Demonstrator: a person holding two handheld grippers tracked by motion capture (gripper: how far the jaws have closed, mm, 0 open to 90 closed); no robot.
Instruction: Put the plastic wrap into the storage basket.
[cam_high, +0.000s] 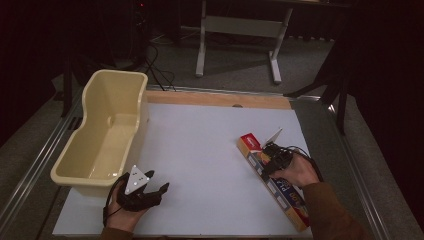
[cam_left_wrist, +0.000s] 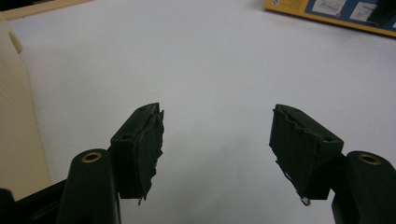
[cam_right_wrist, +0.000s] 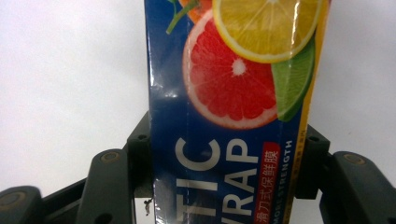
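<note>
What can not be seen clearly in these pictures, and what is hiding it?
- High view: the middle of the long blue and yellow cardboard box of plastic wrap is covered by the right gripper and its hand; the small print is unreadable.
- Right gripper view: the box's first word is cut off by the bottom edge.
- High view: the near inner wall of the cream plastic tub is hidden by its own rim.
- Left gripper view: the tub is cut off by the left edge.

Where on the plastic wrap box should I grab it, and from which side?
Take the plastic wrap box across its narrow width, coming from above. It lies flat and long on the white table, so only the two long side walls offer parallel faces. The right hand-held gripper is already shut on it this way, toward the fruit-printed end; gripping nearer the middle would likely balance it better.
</note>
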